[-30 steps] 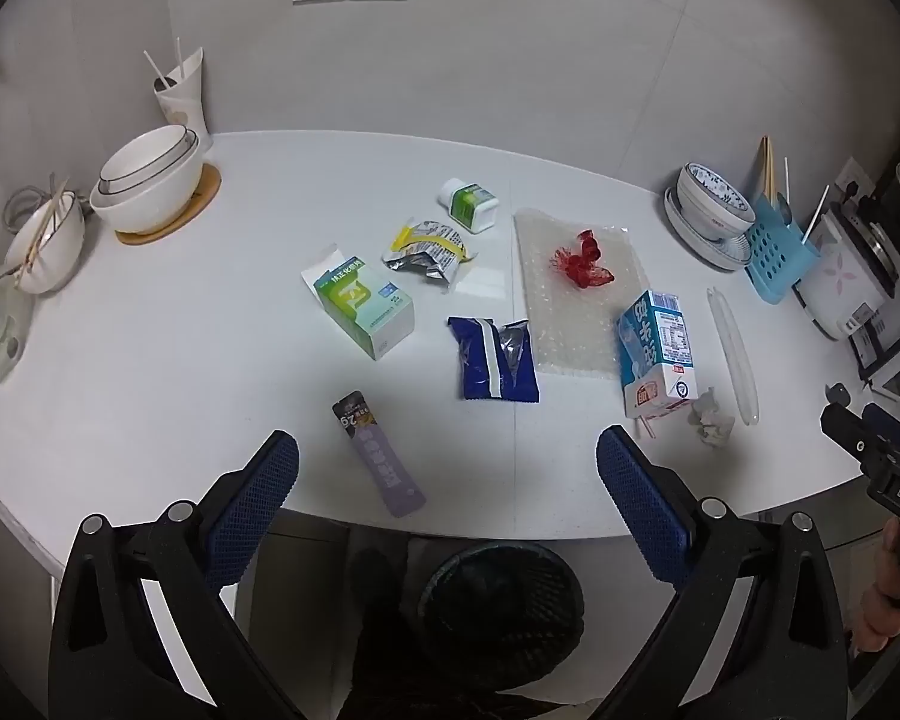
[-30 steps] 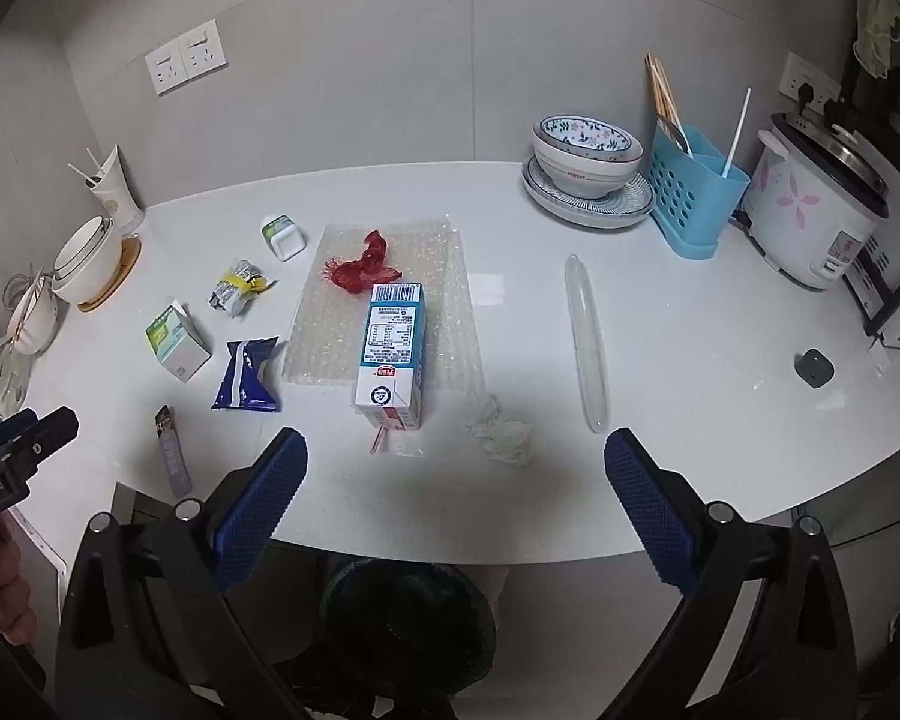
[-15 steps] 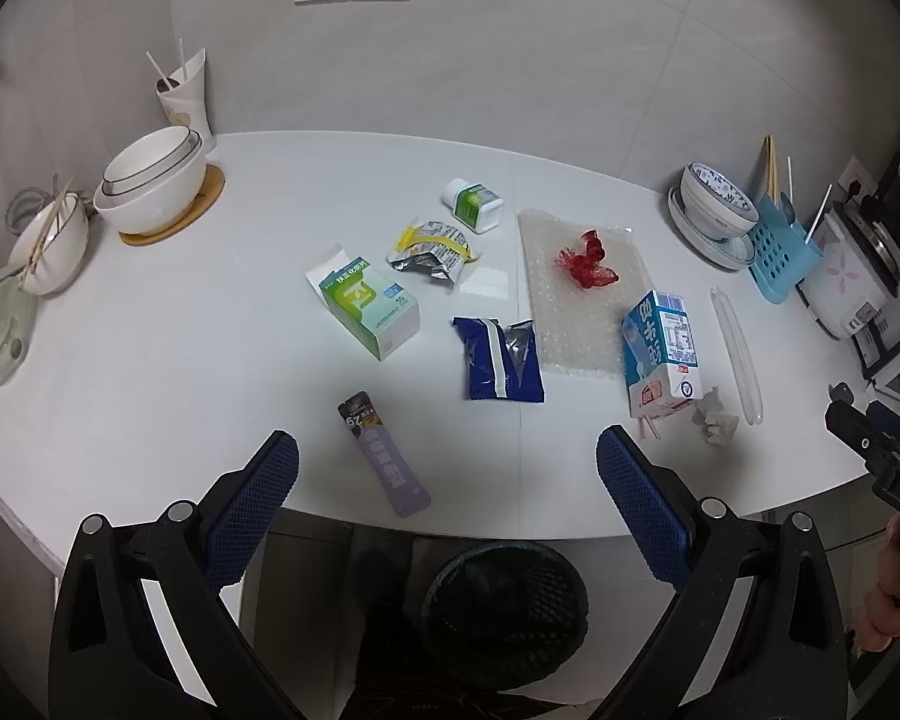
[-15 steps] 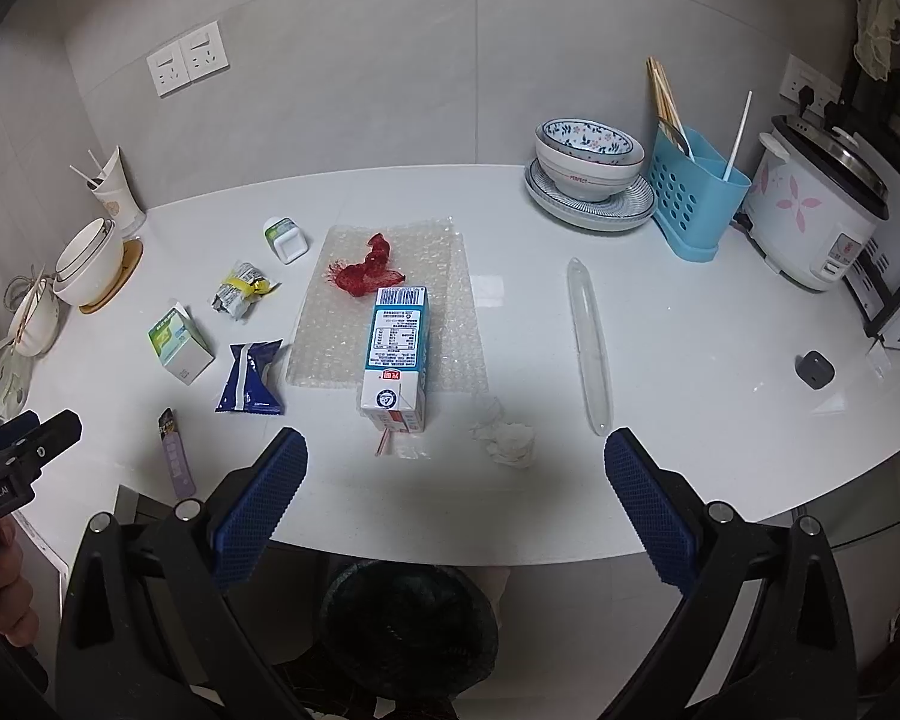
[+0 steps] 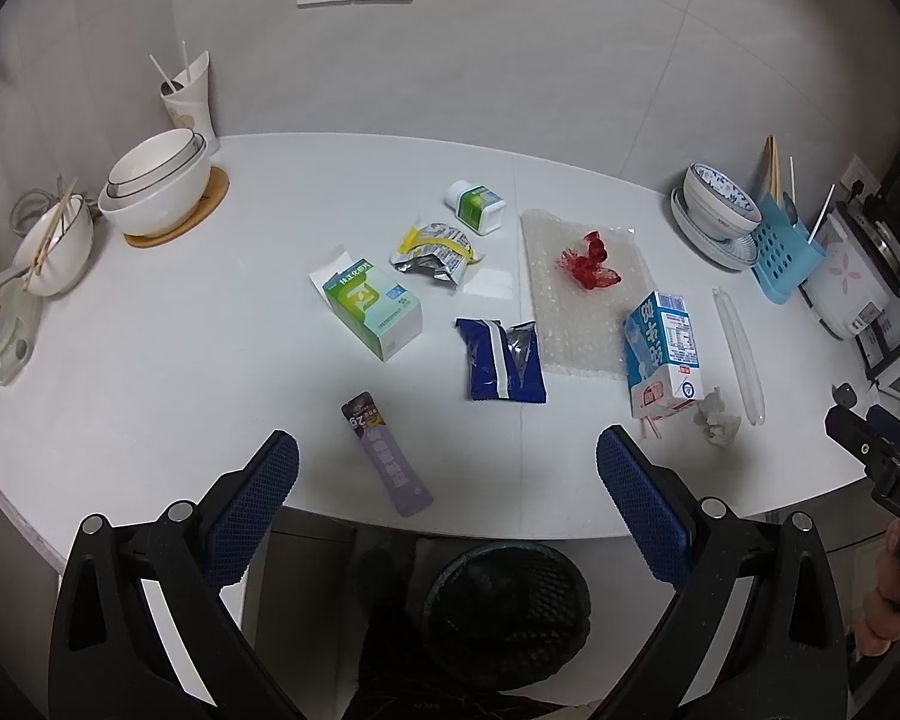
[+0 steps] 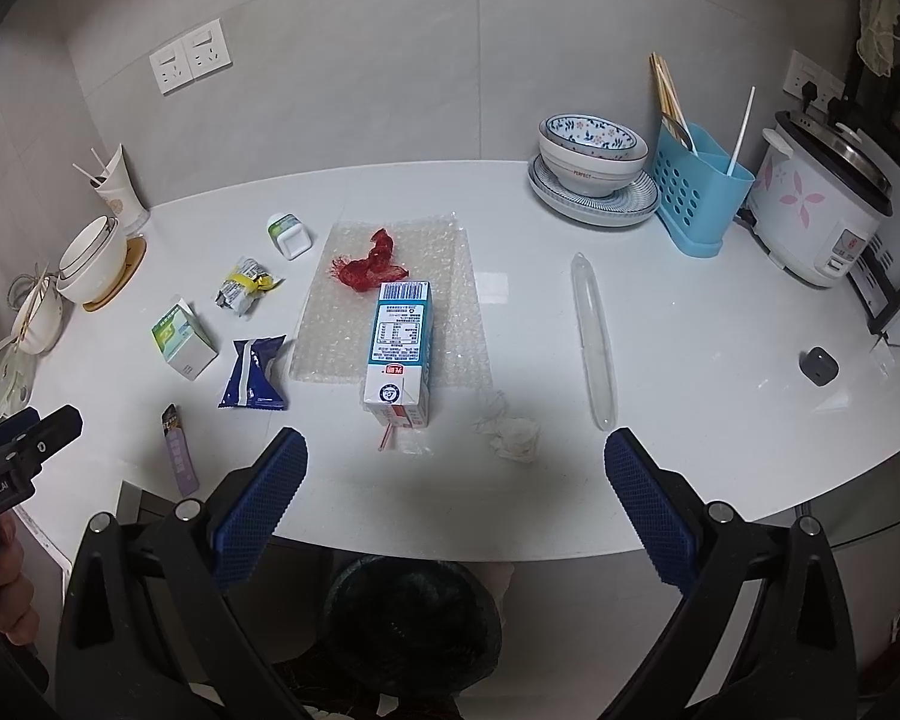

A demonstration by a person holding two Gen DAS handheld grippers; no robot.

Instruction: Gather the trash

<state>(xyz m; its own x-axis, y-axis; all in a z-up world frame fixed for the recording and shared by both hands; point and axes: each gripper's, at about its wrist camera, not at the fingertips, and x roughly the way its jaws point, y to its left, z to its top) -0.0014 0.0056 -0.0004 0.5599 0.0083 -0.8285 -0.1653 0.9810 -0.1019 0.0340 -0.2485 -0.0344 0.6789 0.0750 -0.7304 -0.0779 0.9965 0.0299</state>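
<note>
Left hand-held gripper (image 5: 447, 480): hovering, fingers apart, holding nothing.
Right hand-held gripper (image 6: 455, 483): hovering, fingers apart, holding nothing.
Milk carton (image 6: 399, 351): lying on bench (image 6: 690, 360).

You are in a home kitchen. The white rice cooker with pink flowers (image 6: 819, 210), stacked patterned ceramic bowls (image 6: 593, 153) and blue plastic utensil caddy (image 6: 699, 192) on the white counter (image 6: 690, 360) show it.

Left gripper (image 5: 447, 465) with jaws spread wide, empty, above the counter (image 5: 150, 372) edge. On the counter — sachet (image 5: 387, 455), blue wrapper (image 5: 501, 360), green box (image 5: 369, 307), milk carton (image 5: 663, 354) partly on bubble wrap (image 5: 576, 324). Bin (image 5: 507, 594) below — dark mesh.
</note>
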